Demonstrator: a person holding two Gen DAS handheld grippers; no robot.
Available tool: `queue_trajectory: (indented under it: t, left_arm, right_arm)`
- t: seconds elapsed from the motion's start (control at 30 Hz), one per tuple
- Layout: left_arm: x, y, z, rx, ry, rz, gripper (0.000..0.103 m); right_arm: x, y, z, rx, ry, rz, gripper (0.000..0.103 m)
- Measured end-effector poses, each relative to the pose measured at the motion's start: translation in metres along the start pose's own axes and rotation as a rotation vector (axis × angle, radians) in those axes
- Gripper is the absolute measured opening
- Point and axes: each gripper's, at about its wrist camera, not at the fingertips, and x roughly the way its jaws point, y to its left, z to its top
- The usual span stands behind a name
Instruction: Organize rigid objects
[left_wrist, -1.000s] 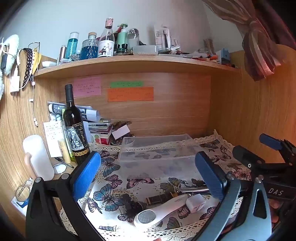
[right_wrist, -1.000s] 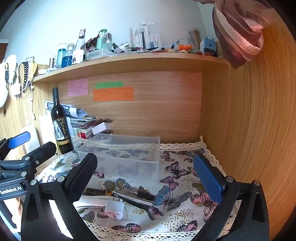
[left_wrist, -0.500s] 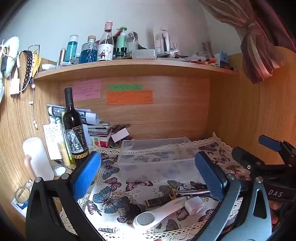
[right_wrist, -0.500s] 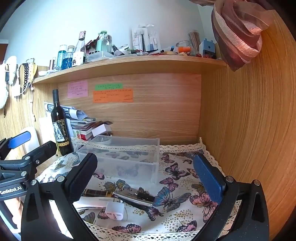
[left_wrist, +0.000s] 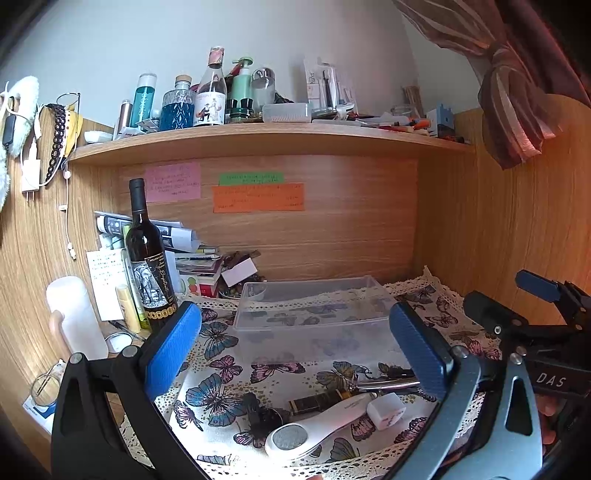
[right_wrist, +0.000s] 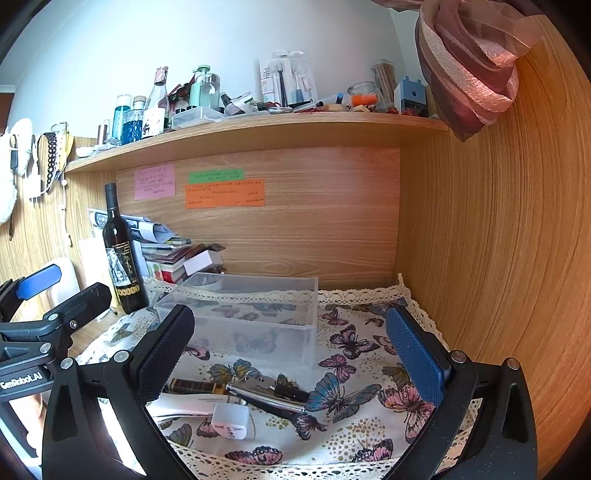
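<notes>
A clear plastic bin stands empty on the butterfly cloth. In front of it lie a white handheld device, a small white cube charger, a dark brown pen-like stick, a metal tool and keys on a ring. My left gripper is open and empty above these objects. My right gripper is open and empty above them, to the right of the left one.
A wine bottle stands at the left beside a white bottle, a paper stack and pens. A crowded shelf runs overhead. A wooden wall closes the right side. A curtain hangs at top right.
Both views have shifted slightly: the shelf and bin sit lower in the frames than a second ago. Both grippers stay open; no object has moved.
</notes>
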Motion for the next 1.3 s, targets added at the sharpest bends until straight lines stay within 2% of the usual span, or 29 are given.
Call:
queue_trajectory:
  t: [1.3]
  left_arm:
    - [-0.0027, -0.0019, -0.0036, 0.002, -0.015, 0.003, 0.103]
  right_arm:
    - [-0.0032, 0.0037, 0.0001, -0.004, -0.014, 0.006, 0.103]
